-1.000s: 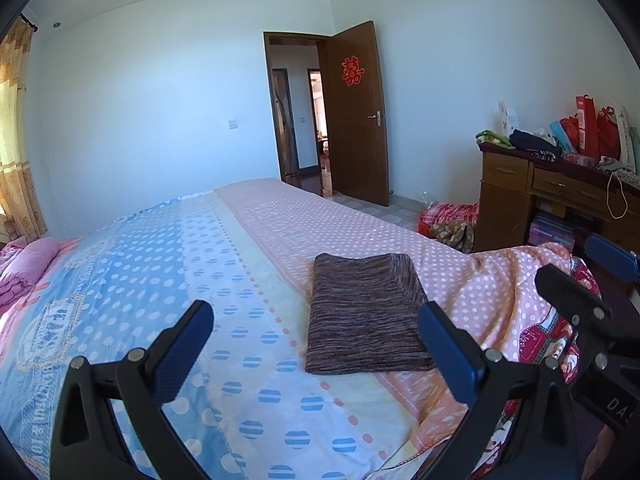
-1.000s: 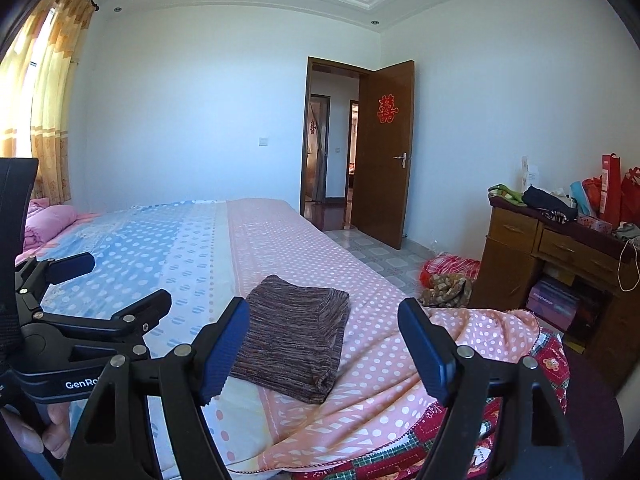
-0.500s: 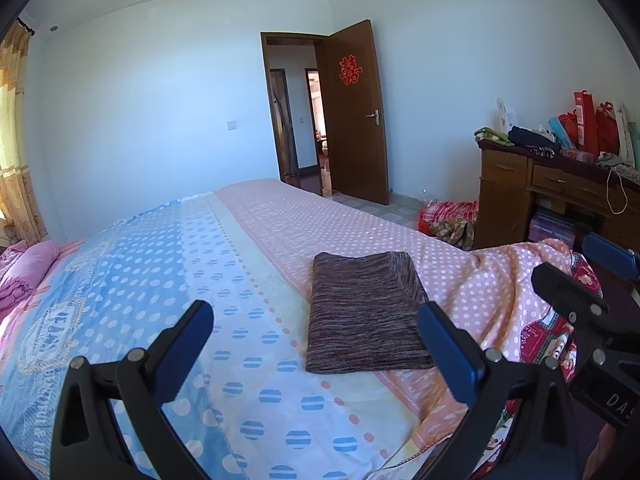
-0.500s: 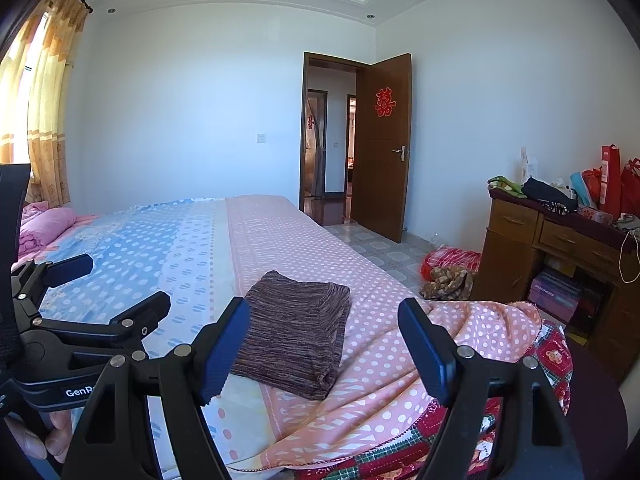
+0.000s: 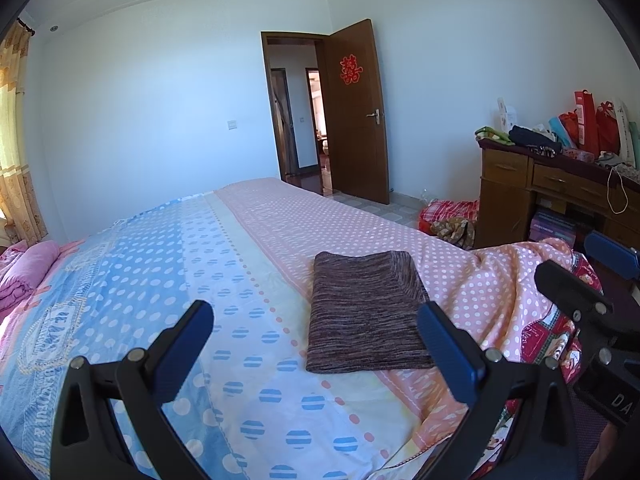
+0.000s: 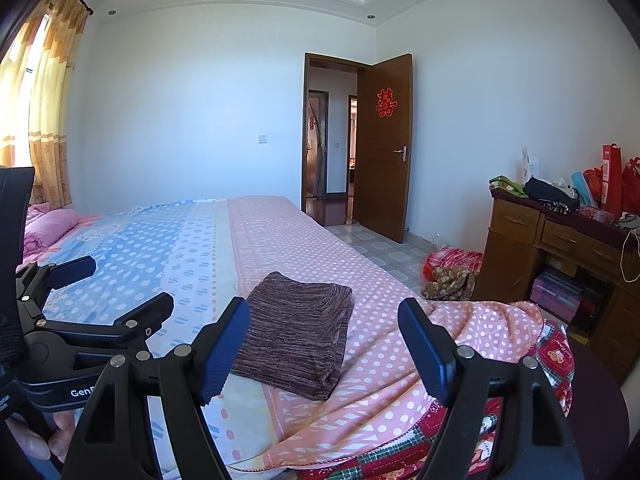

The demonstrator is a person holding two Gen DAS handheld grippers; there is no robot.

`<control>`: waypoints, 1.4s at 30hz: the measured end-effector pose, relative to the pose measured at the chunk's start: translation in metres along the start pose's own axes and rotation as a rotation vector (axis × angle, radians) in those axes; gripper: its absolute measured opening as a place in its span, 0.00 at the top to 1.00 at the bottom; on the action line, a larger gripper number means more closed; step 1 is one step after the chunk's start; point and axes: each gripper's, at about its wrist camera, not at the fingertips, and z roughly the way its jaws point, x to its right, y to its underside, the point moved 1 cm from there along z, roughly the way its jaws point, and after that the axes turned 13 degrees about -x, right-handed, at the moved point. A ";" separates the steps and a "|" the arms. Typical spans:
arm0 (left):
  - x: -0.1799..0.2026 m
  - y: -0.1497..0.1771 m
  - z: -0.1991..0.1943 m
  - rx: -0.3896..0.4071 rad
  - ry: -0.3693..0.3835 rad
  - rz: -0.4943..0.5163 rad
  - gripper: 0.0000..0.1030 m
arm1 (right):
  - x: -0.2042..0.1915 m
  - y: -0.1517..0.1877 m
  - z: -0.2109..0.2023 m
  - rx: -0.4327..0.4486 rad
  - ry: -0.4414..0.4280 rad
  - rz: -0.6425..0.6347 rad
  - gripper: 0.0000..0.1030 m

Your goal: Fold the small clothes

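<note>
Folded clothing is what we have before us, but nearest to us come our two tools. Our left gripper hangs above the near edge of the bed with its blue-padded jaws spread wide and nothing between them. Our right gripper is held alongside it, its jaws likewise standing apart and empty; each tool shows at the edge of the other's view. A hand grasps the left tool's handle at the lower left of the right wrist view.

Just beyond both sets of fingertips, the brown-and-purple striped garment lies flat as a neat folded rectangle on the bedspread, resting on the pink dotted band close to where it meets the cream strip. Neither tool touches it. To its right the spread bunches up over a red patterned quilt at the bed's corner.

Farther off, a pink pillow sits at the left end of the bed beneath yellow curtains. On the right, a wooden desk carries bags and loose items, with a red bundle on the tiled floor beside it. At the back, a brown door with a red paper emblem stands open.
</note>
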 end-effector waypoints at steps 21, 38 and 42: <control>-0.002 0.003 0.000 0.000 -0.001 0.002 0.00 | 0.000 0.000 -0.001 -0.002 0.004 0.014 0.25; 0.000 -0.001 0.002 -0.013 0.009 0.030 0.00 | 0.002 0.001 -0.002 0.000 0.007 0.021 0.25; -0.002 -0.001 0.006 -0.031 0.006 0.013 0.00 | 0.002 0.001 -0.002 0.001 0.009 0.021 0.25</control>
